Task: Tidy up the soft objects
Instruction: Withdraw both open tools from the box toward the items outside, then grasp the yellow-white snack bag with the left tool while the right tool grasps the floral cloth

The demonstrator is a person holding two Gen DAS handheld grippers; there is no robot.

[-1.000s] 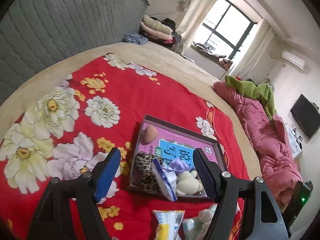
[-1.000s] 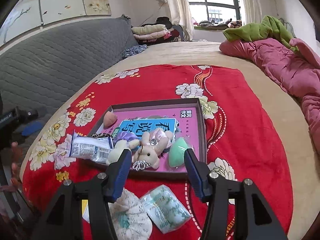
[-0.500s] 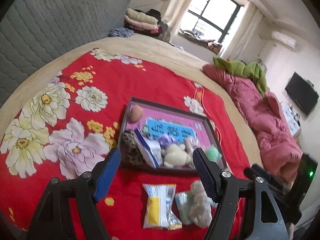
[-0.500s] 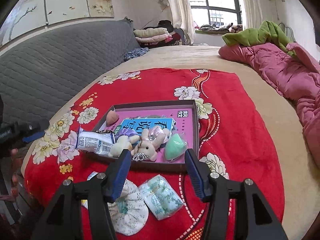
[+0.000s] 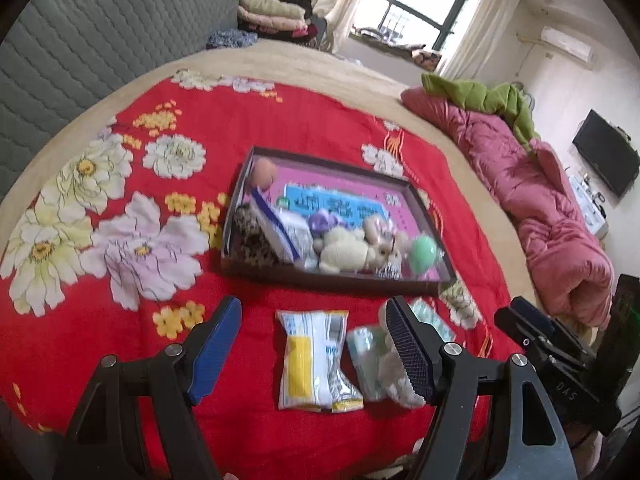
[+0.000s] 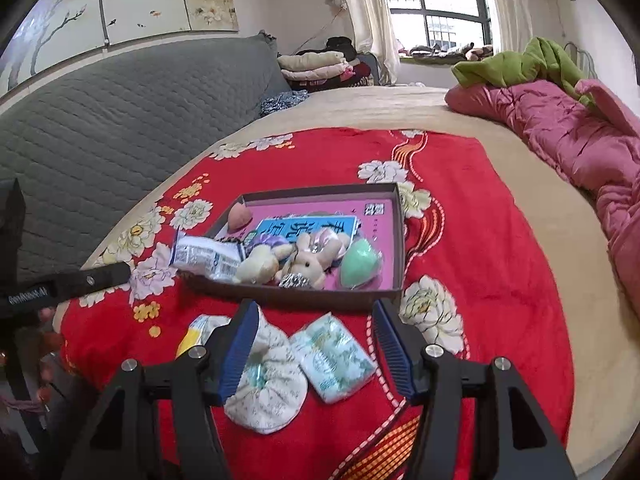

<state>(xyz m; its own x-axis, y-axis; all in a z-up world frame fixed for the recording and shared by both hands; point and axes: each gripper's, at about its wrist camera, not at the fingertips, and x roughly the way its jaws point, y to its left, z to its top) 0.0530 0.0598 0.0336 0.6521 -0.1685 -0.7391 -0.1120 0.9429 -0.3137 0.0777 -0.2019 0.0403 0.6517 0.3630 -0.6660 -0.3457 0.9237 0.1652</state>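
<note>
A shallow brown tray (image 5: 336,282) (image 6: 304,298) with a pink floor lies on the red floral blanket. It holds plush toys (image 5: 352,254) (image 6: 298,262), a green sponge (image 5: 422,254) (image 6: 360,268), a peach sponge (image 5: 264,172) (image 6: 239,216), a tissue packet (image 6: 208,256) and a leopard-print piece (image 5: 252,236). In front of the tray lie a yellow-white packet (image 5: 314,360), a green tissue pack (image 6: 332,358) and a white floral pouch (image 6: 272,388). My left gripper (image 5: 314,344) is open above the yellow packet. My right gripper (image 6: 320,350) is open above the tissue pack and pouch.
A grey quilted headboard (image 6: 120,120) runs along the left. A pink duvet (image 6: 580,152) with a green garment (image 6: 516,64) lies on the right. Folded clothes (image 6: 316,66) are stacked at the bed's far end.
Both grippers have drawn back from the tray toward the near edge of the blanket. The three loose items in front of the tray have come into fuller view. Both stay open.
</note>
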